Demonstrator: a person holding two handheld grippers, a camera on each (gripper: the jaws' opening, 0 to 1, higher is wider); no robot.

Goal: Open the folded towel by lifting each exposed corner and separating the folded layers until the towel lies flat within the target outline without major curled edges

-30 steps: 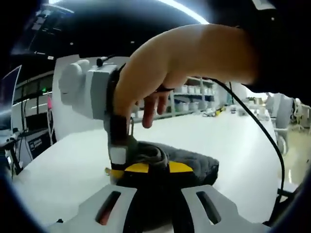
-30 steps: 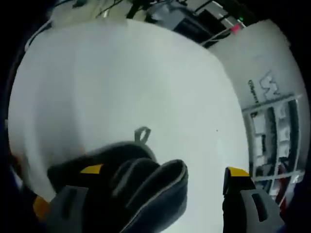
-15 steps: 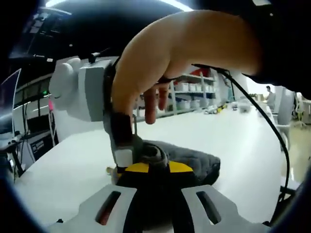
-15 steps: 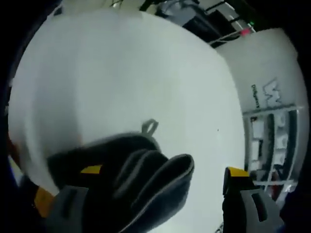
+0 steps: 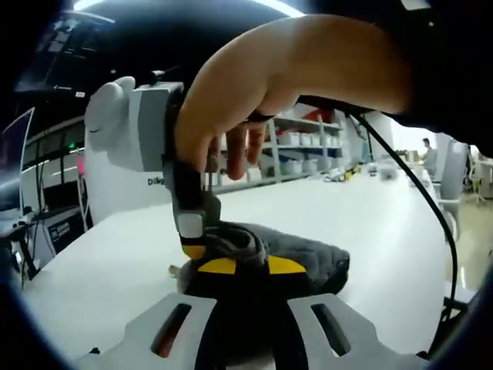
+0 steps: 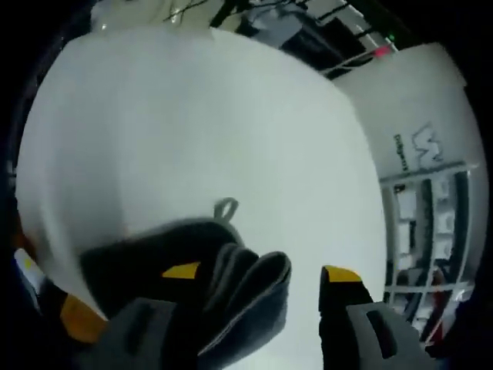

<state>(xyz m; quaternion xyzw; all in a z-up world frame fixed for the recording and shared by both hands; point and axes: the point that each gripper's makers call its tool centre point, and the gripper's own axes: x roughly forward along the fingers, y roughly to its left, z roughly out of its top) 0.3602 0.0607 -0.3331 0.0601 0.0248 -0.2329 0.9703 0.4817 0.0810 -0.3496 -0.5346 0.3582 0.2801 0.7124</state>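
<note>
Right gripper view: gripper [image 6: 258, 281] is closing around a raised towel [image 6: 154, 254] layer at lower centre, left grip unclear, towel mostly folded.

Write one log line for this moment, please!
towel: folded on table | right gripper: open around towel edge | left gripper: state unclear

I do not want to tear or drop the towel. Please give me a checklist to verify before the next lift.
1. Right gripper has towel layers between its jaws: ok.
2. Right jaws fully shut on the fold: not ok, a gap remains.
3. Left gripper is at the towel's near edge: ok; its grip: cannot tell.
4. Towel unfolded: not ok, still bunched.
5. Hanging loop free on table: ok.
6. Target outline visible: cannot tell.
</note>
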